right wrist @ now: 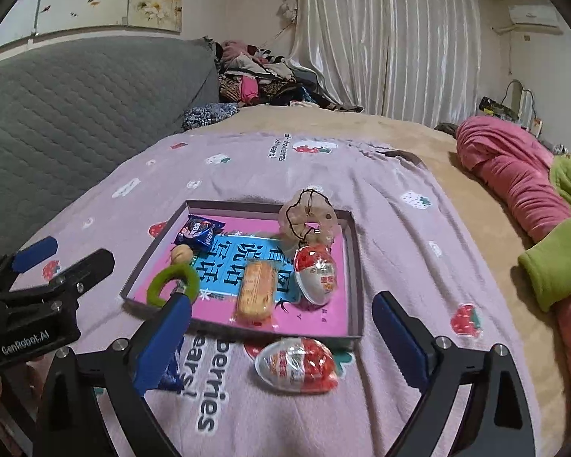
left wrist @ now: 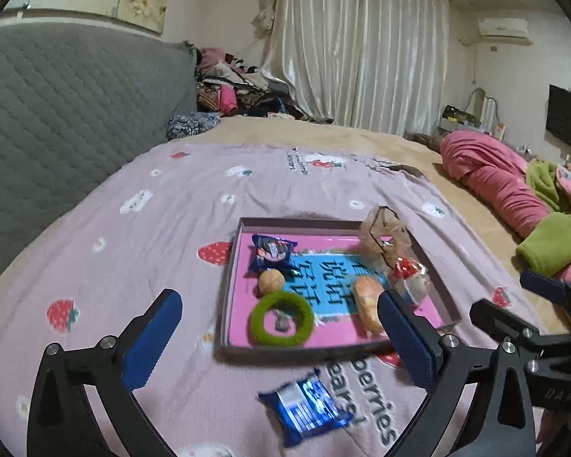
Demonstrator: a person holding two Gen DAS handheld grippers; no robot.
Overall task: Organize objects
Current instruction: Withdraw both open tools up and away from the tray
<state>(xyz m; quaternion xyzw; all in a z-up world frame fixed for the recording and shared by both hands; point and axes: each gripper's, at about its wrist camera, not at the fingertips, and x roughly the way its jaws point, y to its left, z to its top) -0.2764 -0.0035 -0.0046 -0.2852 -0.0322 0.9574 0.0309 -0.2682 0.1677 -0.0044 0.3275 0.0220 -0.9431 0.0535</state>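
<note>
A shallow box tray (left wrist: 230, 278) (right wrist: 356, 266) with a pink and blue inside lies on the bed. It holds a blue cookie packet (left wrist: 270, 253) (right wrist: 200, 232), a small round bun (left wrist: 271, 282), a green hair ring (left wrist: 281, 318) (right wrist: 173, 282), an orange biscuit pack (left wrist: 367, 302) (right wrist: 255, 289), a red-white egg (right wrist: 316, 274) and a sheer scrunchie (left wrist: 384, 236) (right wrist: 310, 221). A blue wrapped snack (left wrist: 308, 411) lies on the blanket under my open left gripper (left wrist: 278, 342). A second red-white egg (right wrist: 297, 363) lies before the tray, under my open right gripper (right wrist: 285, 339).
The tray sits on a lilac strawberry blanket (left wrist: 133, 251) (right wrist: 399, 205). A grey quilted headboard (left wrist: 57, 114) stands at left. Pink and green bedding (left wrist: 514, 198) (right wrist: 533, 205) lies at right. A clothes pile (left wrist: 236, 83) and curtains are behind.
</note>
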